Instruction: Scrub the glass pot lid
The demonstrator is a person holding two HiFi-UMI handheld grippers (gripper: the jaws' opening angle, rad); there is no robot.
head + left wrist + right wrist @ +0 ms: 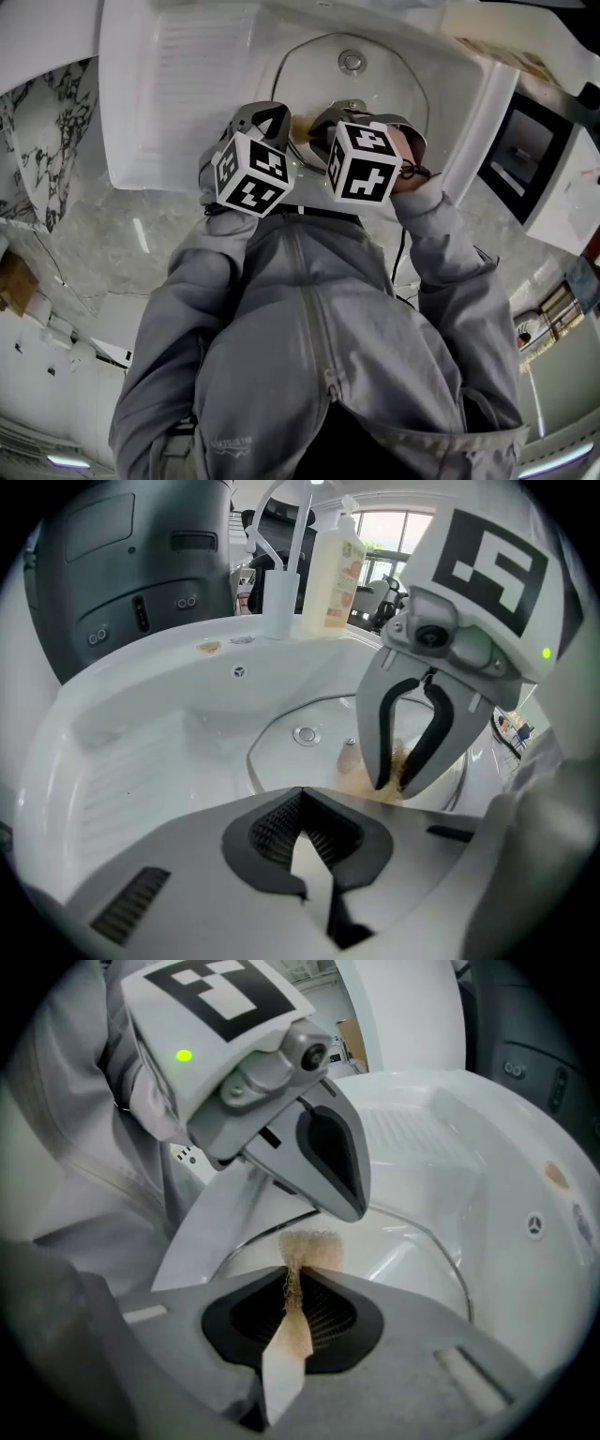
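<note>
**Head view:** white moulded sink (187,75) with a ribbed drainboard fills the top of the frame, round metal drain (352,61) top centre. Left claw (265,122) and right claw (352,117) sit side by side over the bowl at centre. Their marker cubes mask what they work on. The person's grey zip jacket (309,328) fills the lower half. The small print at its hem is too small to read.

**Left gripper view:** left claw is pressed together at bottom centre. Can't tell whether anything thin sits between the pads. The right claw comes in from the right, pinching a tan fibrous scrub pad (403,766) with a tan smear under it. At the top are a clear bottle of pale yellow liquid (333,569), label print unreadable, a white tap (279,592) and a dark grey appliance (122,583). No legible branding.

**Right gripper view:** right claw is clamped on the tan pad at lower centre. The clear domed glass pot lid with a thin metal rim (422,1251) lies just beyond the pad, over the sink bowl. The left claw's tip is right at its near edge. Can't tell if the lid is gripped or only steadied.

**Progress, my read:** scrubbing is mid-way, with the pad on the glass and residue smeared near it. The cleaned share isn't readable. The rest of the surface and a rinse are likely still to do.
</note>
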